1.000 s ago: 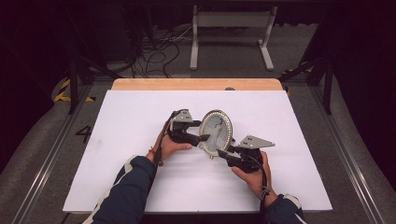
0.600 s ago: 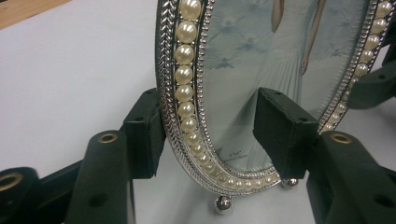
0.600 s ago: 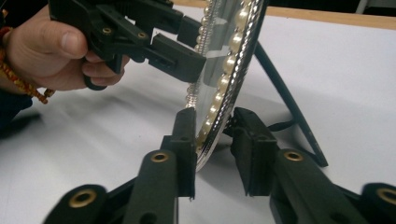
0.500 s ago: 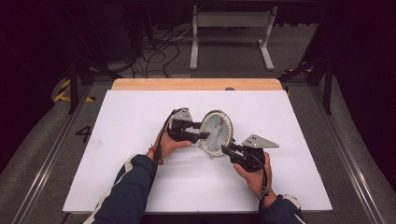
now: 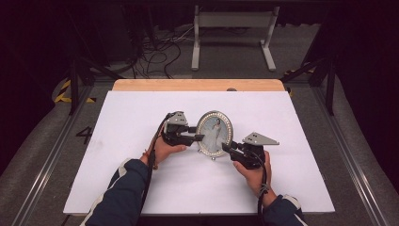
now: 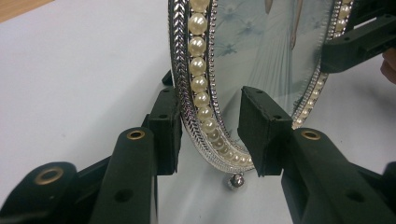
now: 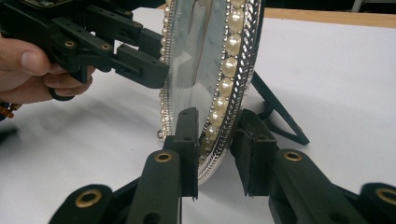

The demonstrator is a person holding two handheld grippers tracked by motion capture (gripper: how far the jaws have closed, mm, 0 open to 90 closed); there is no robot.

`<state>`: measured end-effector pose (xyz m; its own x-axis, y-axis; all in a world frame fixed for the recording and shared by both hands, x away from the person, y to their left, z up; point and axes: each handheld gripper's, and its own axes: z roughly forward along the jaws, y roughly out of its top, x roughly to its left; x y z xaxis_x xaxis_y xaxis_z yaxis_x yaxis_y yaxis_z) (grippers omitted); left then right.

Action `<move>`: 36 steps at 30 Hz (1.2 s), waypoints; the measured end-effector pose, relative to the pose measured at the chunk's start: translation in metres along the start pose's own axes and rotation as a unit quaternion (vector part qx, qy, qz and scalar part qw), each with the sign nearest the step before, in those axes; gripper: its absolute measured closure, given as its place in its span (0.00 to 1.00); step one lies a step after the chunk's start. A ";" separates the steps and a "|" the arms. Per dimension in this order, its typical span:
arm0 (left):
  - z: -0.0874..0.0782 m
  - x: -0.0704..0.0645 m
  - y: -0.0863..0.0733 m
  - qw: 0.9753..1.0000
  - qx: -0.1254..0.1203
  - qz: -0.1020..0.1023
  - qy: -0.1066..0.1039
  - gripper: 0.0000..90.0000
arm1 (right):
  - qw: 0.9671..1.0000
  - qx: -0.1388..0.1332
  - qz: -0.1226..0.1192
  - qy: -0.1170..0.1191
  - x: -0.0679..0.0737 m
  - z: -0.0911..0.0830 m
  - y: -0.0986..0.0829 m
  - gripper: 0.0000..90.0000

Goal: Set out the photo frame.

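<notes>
Straddling frame (image 6: 205, 93) rim, left tool (image 6: 210, 135) parted

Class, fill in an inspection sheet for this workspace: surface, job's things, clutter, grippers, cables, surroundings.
Surface: white table top, wooden strip at far edge.
Job's things: oval pearl-rimmed picture frame, upright, back stand out.
Clutter: nothing seen.
Grippers: left gripper straddles the frame's left rim, gap at one jaw; right gripper astride its lower right rim, grip unclear.
Cables: one trails from each gripper along the forearms.
Surroundings: dark floor, tangled floor cables, grey stand.
</notes>
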<state>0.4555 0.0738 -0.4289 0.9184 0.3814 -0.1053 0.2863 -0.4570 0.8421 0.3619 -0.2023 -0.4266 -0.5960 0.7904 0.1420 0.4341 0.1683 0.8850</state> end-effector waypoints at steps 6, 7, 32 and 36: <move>-0.003 -0.001 0.002 1.000 -0.006 0.009 0.019 0.62 | 1.000 -0.002 -0.008 -0.015 0.005 0.002 0.001 0.76; -0.004 -0.002 0.003 1.000 -0.008 0.007 0.021 0.61 | 1.000 -0.003 -0.010 -0.019 0.005 0.001 0.001 0.73; -0.017 -0.010 0.004 0.999 -0.010 0.013 0.044 0.76 | 0.999 -0.022 -0.003 -0.026 0.001 -0.003 0.004 0.83; -0.020 -0.014 0.002 0.999 -0.009 0.016 0.051 0.76 | 0.999 -0.020 -0.008 -0.027 0.001 -0.001 0.006 0.82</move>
<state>0.4375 0.0835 -0.4154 0.8937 0.4480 -0.0248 0.2525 -0.4563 0.8532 0.3628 -0.2011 -0.4210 -0.5640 0.8191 0.1043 0.3974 0.1586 0.9038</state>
